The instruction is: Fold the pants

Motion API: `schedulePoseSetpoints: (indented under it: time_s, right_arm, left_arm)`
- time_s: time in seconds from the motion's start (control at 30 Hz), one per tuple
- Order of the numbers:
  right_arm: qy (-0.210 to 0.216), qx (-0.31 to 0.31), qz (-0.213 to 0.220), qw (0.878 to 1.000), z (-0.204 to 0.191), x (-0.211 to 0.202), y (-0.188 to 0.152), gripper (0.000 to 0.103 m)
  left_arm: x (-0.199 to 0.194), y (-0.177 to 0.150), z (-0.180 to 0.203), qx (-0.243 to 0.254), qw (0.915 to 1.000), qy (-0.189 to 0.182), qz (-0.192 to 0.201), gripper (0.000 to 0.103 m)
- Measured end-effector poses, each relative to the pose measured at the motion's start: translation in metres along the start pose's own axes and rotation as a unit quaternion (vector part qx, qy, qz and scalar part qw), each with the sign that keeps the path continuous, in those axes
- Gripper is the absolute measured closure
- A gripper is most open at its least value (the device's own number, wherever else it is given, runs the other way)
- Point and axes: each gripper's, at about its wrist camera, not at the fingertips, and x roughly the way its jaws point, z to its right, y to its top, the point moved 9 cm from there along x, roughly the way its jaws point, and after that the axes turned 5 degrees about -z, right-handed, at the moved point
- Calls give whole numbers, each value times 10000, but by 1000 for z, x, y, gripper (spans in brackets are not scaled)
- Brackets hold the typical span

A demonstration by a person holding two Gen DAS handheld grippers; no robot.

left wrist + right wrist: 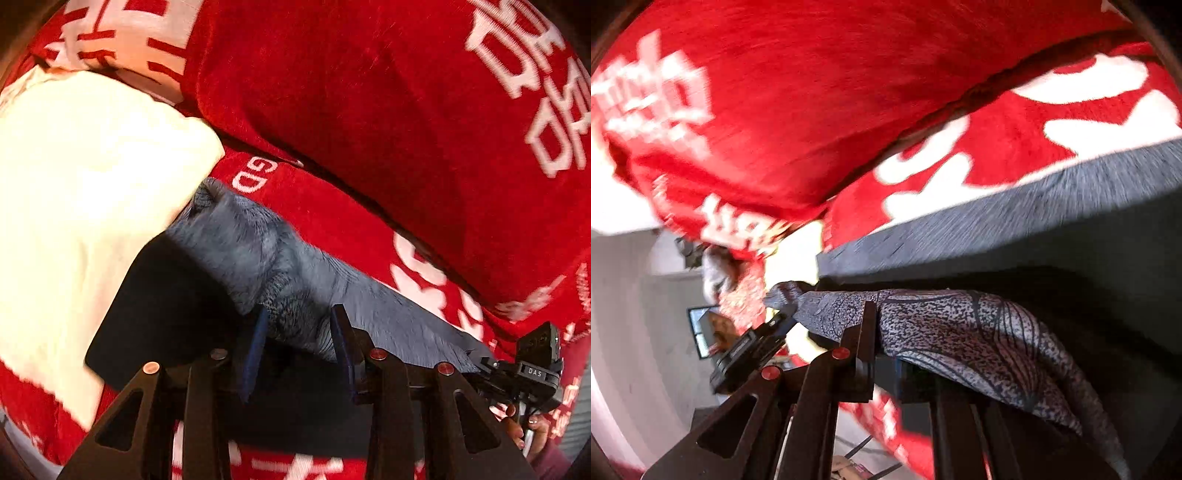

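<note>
The grey pants [240,236] lie on a red bed cover with white lettering [332,221]. My left gripper [300,325] is shut on a bunched grey edge of the pants between its blue pads. The right gripper shows at the far right of the left wrist view [532,369]. In the right wrist view my right gripper [886,332] is shut on a speckled grey fold of the pants [960,332], which drapes over its right finger. The pants stretch between both grippers, lifted off the cover. The left gripper shows at lower left of that view [753,347].
A large red pillow with white characters [369,110] lies behind the pants. A white cushion [74,184] sits at the left. The bed's edge and a grey floor [639,332] show at the left of the right wrist view.
</note>
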Motion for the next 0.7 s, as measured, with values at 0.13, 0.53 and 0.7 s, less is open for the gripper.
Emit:
schedulePoseSetpoints:
  time_s: [0.13, 0.53, 0.7]
  right_arm:
    - [-301, 100, -217, 9993, 10, 15, 6, 73]
    - [-1714, -1569, -712, 9700, -19, 46, -14, 56]
    - [-1507, -1216, -36, 9811, -7, -2, -8, 71]
  left_arm:
    - [-13, 7, 15, 490, 9980, 383, 69, 36]
    - [25, -60, 4, 696, 9870, 1279, -680, 23]
    - [17, -98, 42, 1667, 9730, 1330, -886, 23]
